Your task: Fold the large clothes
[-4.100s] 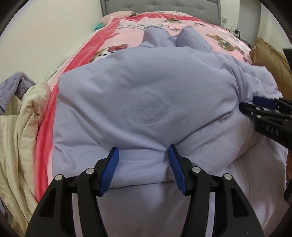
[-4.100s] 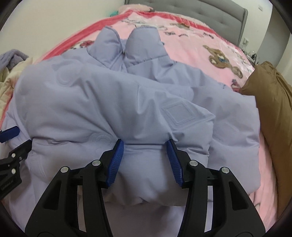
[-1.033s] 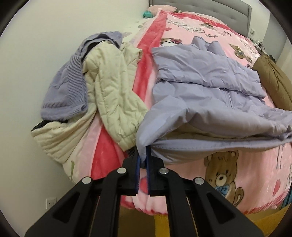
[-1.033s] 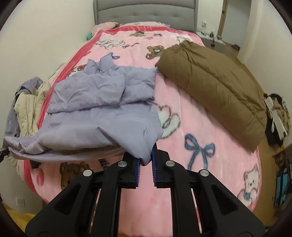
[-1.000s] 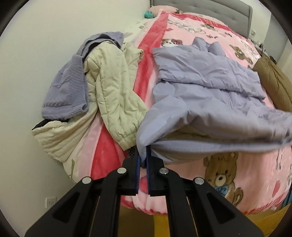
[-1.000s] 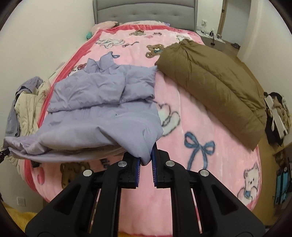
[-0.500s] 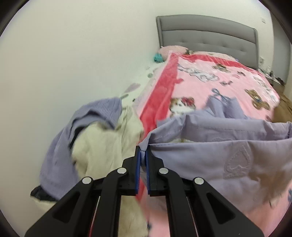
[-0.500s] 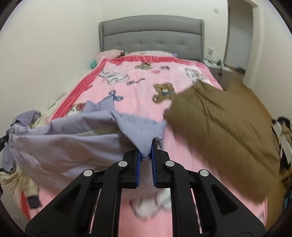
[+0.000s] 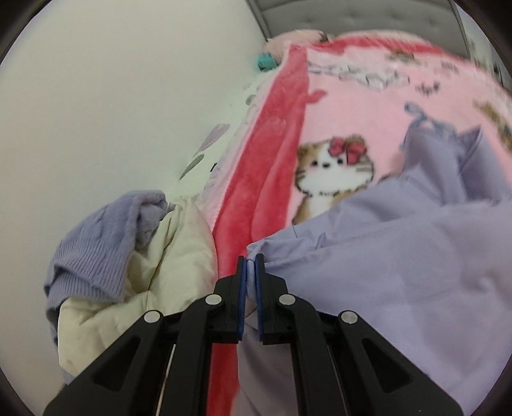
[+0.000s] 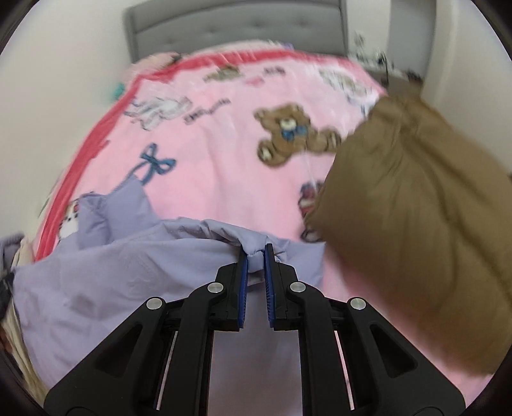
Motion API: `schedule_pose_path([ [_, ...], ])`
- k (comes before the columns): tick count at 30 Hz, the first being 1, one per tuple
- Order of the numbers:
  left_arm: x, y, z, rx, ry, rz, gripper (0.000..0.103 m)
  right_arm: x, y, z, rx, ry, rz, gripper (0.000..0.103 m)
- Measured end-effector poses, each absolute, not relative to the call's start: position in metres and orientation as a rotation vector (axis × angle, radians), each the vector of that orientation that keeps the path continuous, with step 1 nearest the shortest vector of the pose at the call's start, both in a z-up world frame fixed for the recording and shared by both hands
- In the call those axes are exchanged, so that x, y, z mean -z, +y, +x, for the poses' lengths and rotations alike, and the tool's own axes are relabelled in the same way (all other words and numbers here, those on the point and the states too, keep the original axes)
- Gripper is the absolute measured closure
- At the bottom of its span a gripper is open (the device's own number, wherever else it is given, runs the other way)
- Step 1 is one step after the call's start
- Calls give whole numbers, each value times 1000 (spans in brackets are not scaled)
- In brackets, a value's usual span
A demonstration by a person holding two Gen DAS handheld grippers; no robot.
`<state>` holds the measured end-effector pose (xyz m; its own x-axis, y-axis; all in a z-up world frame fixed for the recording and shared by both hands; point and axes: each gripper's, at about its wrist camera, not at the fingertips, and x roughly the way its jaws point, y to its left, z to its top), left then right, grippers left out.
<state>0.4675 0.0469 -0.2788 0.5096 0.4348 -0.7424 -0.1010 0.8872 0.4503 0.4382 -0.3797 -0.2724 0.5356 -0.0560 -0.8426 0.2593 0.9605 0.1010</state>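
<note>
The left claw (image 9: 250, 260) is clamped on one corner of the lilac jacket (image 9: 400, 272), and the right claw (image 10: 255, 251) pinches the other corner of the same hem. The jacket hangs stretched between them above the pink blanket (image 10: 224, 144) on the bed. A cream quilted coat (image 9: 153, 278) and a purple knit (image 9: 102, 243) crowd the left edge. A brown coat (image 10: 416, 240) lies just beside the jacket's right corner; open blanket lies beyond.

Layout relative to the bed (image 10: 224, 153), as I see it: jacket (image 10: 128, 272) on its near part; folded coat (image 10: 416, 256) on its right side; heaped garments (image 9: 144, 272) at its left edge, against the wall (image 9: 112, 96); headboard (image 10: 240, 28) behind
</note>
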Motion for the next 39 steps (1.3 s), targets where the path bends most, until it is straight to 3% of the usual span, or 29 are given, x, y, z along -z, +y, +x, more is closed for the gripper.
schedule_pose_path([
  [7,315,51,491,-347,1041,452,98,316,-367,471,197,1049,160,92],
  [9,321,52,496,-333,1054,456,98,311,-373,468,153,985,222,87],
  [13,322,51,492,-312,1009,440,98,283,-402,441,15,757,435,57],
  [15,322,50,491,-311,998,437,98,275,-406,435,-48,755,425,59],
  [17,318,51,488,-313,984,419,98,273,-401,433,-140,787,363,71],
  [20,293,56,470,-295,874,355,98,279,-376,435,-281,876,238,80],
  [23,264,49,429,-187,654,363,98,288,-348,440,-230,923,20,81],
  [25,261,42,411,-134,603,413,98,297,-339,447,-191,933,-51,81],
  [27,267,37,407,-67,650,429,98,305,-340,455,-145,964,-43,87],
  [31,304,32,426,-30,823,495,97,328,-336,474,-36,1046,-109,87],
  [39,339,21,460,-30,917,577,97,362,-338,488,73,1102,-150,88],
])
